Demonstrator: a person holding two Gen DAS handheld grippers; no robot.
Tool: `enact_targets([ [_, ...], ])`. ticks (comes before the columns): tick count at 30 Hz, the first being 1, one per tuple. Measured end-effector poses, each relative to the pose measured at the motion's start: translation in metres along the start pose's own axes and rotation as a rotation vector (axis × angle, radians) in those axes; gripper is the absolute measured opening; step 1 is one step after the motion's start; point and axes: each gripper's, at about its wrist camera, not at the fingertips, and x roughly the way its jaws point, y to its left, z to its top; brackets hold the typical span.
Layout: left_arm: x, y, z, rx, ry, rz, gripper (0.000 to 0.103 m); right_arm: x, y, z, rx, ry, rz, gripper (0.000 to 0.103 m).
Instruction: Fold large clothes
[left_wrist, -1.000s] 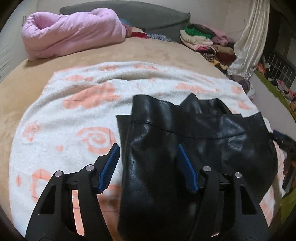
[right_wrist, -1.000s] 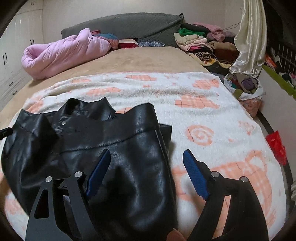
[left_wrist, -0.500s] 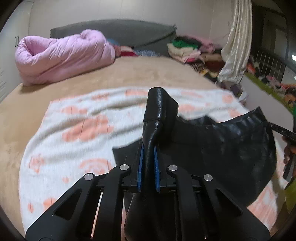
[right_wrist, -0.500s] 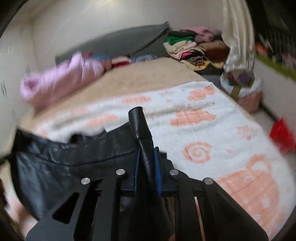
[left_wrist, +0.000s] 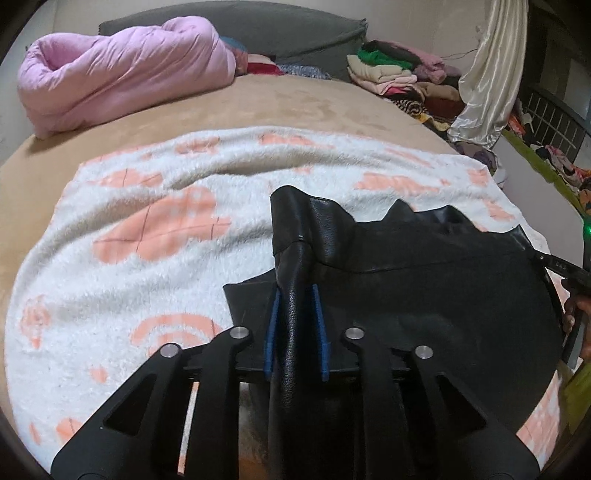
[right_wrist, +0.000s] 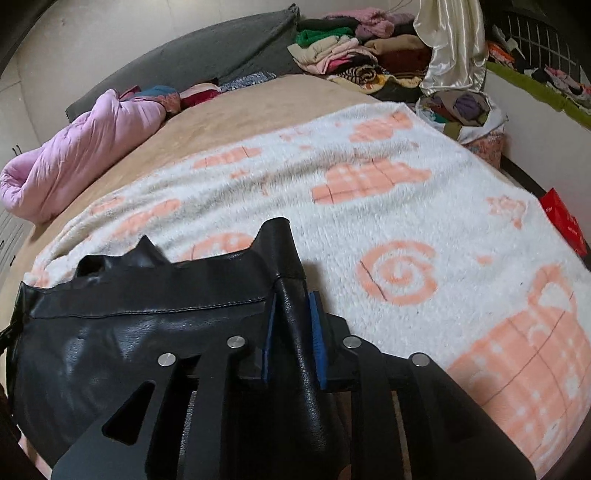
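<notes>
Both grippers now clamped on the black leather jacket, one at each side of it.

Left wrist view: a second ago my left gripper stood apart; now it pinches a ridge of the jacket, at the near edge of the bed's blanket. Right wrist view: my right gripper has likewise closed on the jacket, so the fold can probably start.

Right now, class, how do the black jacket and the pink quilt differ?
The jacket is black, glossy leather; the quilt is pink and matte. The jacket lies near, on the white blanket, pinched by both grippers; the quilt sits rolled at the bed's far end, untouched. Both are soft.
</notes>
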Motion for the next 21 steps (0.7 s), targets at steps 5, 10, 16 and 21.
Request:
enact_targets([
  [5,0.002,0.001,-0.003,-0.008,0.008,0.012,0.015,0.007,-0.006,-0.002,0.026,0.032,-0.002,0.030],
  [10,0.004,0.001,-0.003,-0.007,0.019,0.029,0.021,0.003,-0.016,-0.004,0.064,0.047,0.016,0.047],
  [16,0.000,0.006,-0.002,-0.030,0.012,0.055,0.037,-0.017,-0.018,-0.009,0.012,0.027,0.028,0.071],
  [21,-0.009,0.011,-0.001,-0.054,0.004,0.073,0.050,-0.044,-0.024,-0.026,0.004,0.016,0.079,0.089],
])
